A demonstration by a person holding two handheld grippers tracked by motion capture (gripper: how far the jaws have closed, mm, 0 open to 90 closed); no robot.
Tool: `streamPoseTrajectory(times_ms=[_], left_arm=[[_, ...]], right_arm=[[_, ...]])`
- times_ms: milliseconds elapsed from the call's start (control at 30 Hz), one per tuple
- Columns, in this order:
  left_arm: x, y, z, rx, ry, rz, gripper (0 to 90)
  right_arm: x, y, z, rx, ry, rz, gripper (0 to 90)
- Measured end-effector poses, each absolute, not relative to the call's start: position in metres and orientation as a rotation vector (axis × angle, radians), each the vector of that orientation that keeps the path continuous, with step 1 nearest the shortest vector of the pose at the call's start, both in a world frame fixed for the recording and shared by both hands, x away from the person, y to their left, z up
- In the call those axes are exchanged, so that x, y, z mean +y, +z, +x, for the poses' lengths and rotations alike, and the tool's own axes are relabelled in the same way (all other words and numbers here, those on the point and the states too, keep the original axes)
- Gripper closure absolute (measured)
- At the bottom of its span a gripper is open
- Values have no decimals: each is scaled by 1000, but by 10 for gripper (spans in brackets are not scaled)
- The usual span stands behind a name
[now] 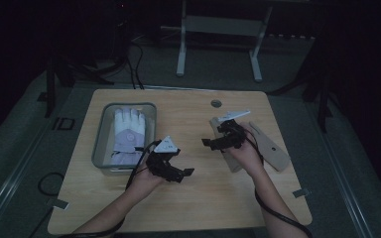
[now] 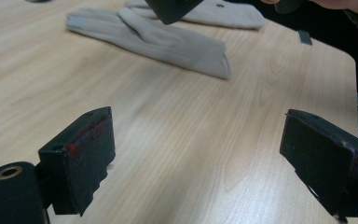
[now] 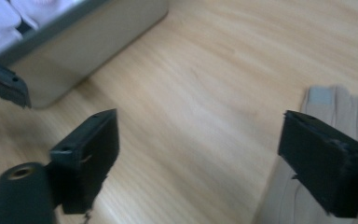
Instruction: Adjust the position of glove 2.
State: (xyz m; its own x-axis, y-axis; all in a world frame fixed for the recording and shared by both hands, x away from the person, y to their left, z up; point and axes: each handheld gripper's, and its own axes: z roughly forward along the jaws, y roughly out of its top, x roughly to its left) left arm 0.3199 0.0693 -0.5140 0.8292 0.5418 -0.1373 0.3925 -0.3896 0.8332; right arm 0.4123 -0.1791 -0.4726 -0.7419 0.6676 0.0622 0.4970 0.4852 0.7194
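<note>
Both grippers are hanging wide open and empty, left gripper [image 1: 187, 172] just right of the bin [image 1: 99, 144] where the white gloves [image 1: 128, 130] are lying, right gripper [image 1: 206, 143] reaching for the beige gloves [image 1: 268, 147] farther right, probably next to go in.

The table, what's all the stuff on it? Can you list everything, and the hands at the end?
beige gloves: two, beige, flat on the table's right side, also in the left gripper view.
white glove: one, white, inside the bin.
bin: one, clear grey, table's left side.
table: one, light wood.
metal frame: one, pale grey, on the floor beyond the table.
left gripper: one, black, open, beside the bin.
right gripper: one, black, open, over the beige gloves.
</note>
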Motion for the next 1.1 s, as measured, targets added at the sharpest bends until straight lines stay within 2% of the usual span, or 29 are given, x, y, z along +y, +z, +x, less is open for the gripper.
streamPoseTrajectory(times_ms=[100,200,267,500,767,1100], left_arm=[[64,-526,317,682,190,2056,104],[61,-536,317,705,173,2072,104],[62,-542,315,697,174,2061,104],[67,-559,306,670,181,2023,104],[73,-574,290,621,246,2066,103],[79,-574,273,570,346,2019,98]], right_arm=[[-188,-481,408,2490,1090,988,114],[-197,-486,406,2486,1075,962,148],[-205,-489,407,2464,1085,963,203],[-231,-505,414,2412,1059,964,256],[-256,-540,424,2360,1009,1054,319],[-261,-553,443,2358,953,1102,413]])
